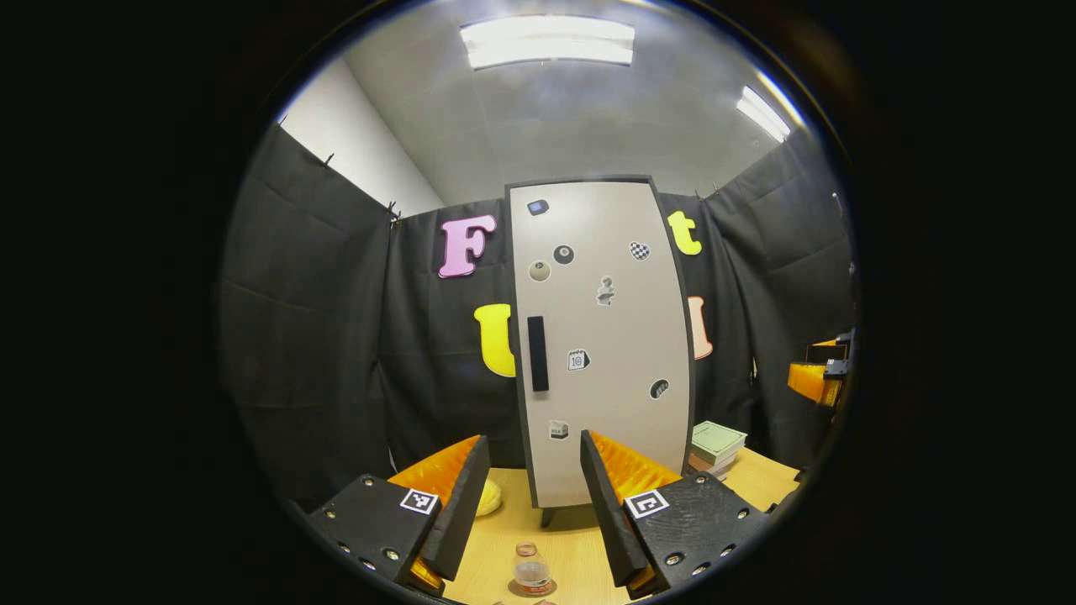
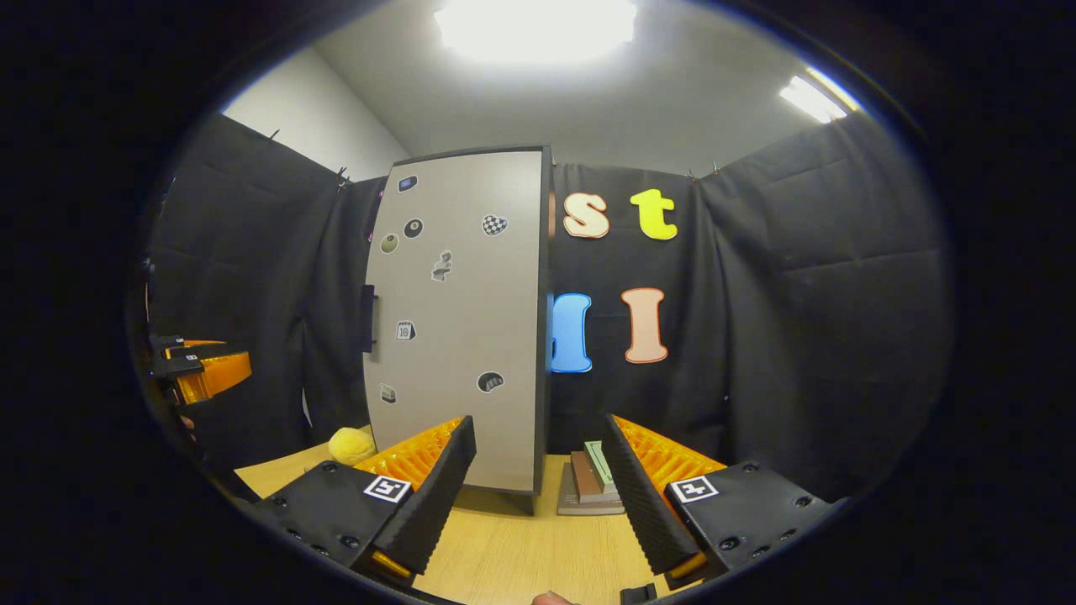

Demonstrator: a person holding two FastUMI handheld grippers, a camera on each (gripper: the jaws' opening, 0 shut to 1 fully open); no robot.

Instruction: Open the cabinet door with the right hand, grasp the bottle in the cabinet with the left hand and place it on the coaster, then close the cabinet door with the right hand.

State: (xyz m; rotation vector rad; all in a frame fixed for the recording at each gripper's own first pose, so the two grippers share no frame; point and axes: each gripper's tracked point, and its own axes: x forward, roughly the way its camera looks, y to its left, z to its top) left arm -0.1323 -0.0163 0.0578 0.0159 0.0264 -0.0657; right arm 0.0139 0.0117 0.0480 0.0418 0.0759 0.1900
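Presently: cabinet (image 1: 601, 336) upright at back of wooden table (image 1: 580, 546), door (image 1: 605, 277) flush with the frame, dark vertical handle (image 1: 538, 353) on its left side, small stickers scattered across the face. Left gripper (image 1: 534, 487) held off the table, facing the door, fingers spread wide with nothing between them. Bottle (image 1: 531, 571) upright on a round coaster (image 1: 514, 588), low in the left gripper view, on the table in front of the cabinet and nearer than the fingertips. Yellow soft item (image 1: 489, 500) on the table left of the cabinet; stack of books (image 1: 714, 449) to its right. Right gripper (image 2: 538, 487) likewise clear of the table, fingers well apart, holding nothing, pointed at the cabinet's right edge and the books (image 2: 593, 479). Other gripper visible at the far right edge of the left gripper view (image 1: 820, 378), well apart from the cabinet.
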